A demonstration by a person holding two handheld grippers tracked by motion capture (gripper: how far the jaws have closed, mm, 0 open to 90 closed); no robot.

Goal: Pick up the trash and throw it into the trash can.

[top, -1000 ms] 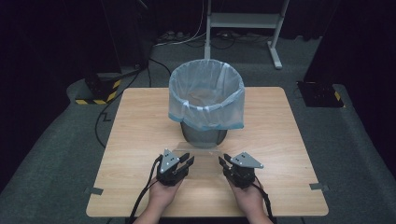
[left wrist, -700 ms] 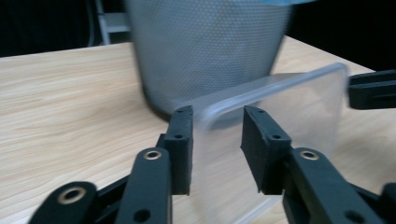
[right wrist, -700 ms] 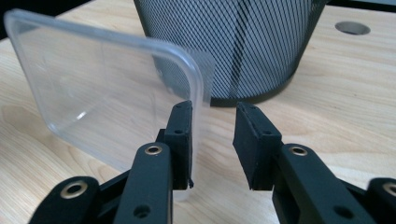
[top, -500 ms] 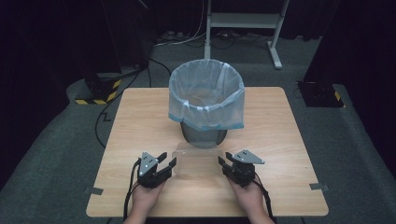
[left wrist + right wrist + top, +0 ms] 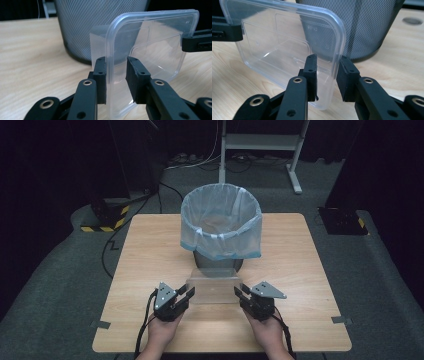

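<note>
A clear plastic container (image 5: 214,287) stands on edge on the table (image 5: 150,250), just in front of the bin. My left gripper (image 5: 189,292) is at its left end and my right gripper (image 5: 240,292) at its right end. In the left gripper view the container (image 5: 155,45) has its rim between my left gripper's (image 5: 116,62) jaws, which are open with a gap on the right side. In the right gripper view the container (image 5: 279,37) rim likewise sits between my right gripper's (image 5: 328,60) open jaws.
A grey mesh bin (image 5: 220,262) lined with a pale blue bag (image 5: 220,220) stands mid-table right behind the container. Bare wood lies to either side. Beyond the table are a dark floor, cables and a white stand (image 5: 295,165).
My left gripper swung out to the left, then came back right to the container's left end. The right gripper has barely moved.
</note>
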